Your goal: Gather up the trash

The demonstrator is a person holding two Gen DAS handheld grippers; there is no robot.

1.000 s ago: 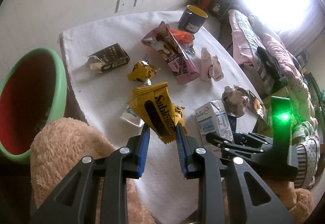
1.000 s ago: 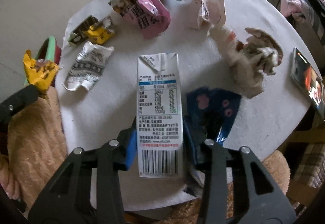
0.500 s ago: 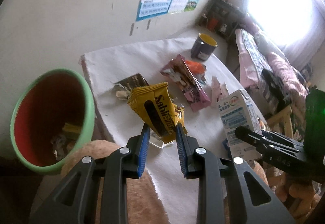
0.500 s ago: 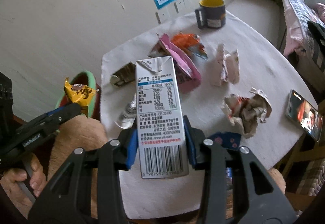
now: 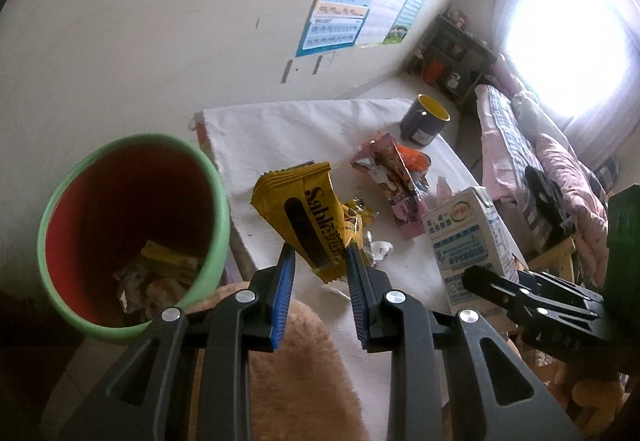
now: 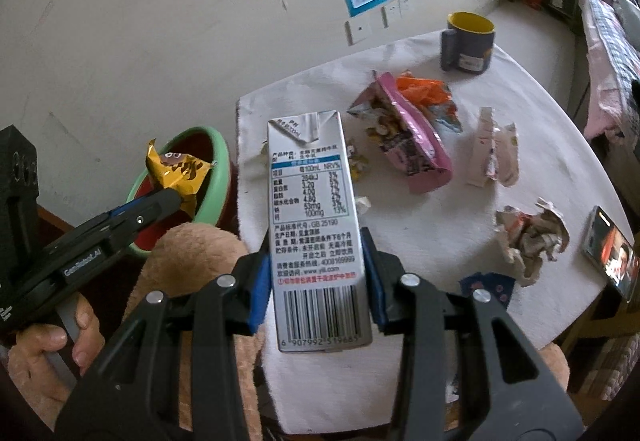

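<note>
Landmark: the green-rimmed bin (image 5: 132,237), standing on the floor against the tabletop (image 6: 460,225) edge.

Jaw state:
- Left gripper (image 5: 320,269): jaws narrow, clamped on one yellow snack wrapper (image 5: 308,221), held in the air just beside the bin rim on the tabletop side.
- Right gripper (image 6: 316,281): jaws at moderate width, clamped on one white milk carton (image 6: 316,225), held upright above the tabletop edge, farther from the bin than the wrapper.

Progress: the bin already contains several crumpled wrappers, so the task appears partly done. Neither held item is over the bin opening yet; both remain to be dropped.

Remaining on the tabletop, all well apart from the bin:
- Pink snack bag (image 6: 408,145): one.
- Orange wrapper (image 6: 428,93): one, touching the pink bag.
- Torn pale pink packet (image 6: 494,153): one.
- Crumpled paper wad (image 6: 532,237): one.
- Dark blue wrapper (image 6: 486,287): one, at the near edge.
- Small scraps near the carton: at least two; exact count cannot be told.

Non-trash items, judged to stay: one mug (image 6: 468,43), one phone (image 6: 610,253).
</note>
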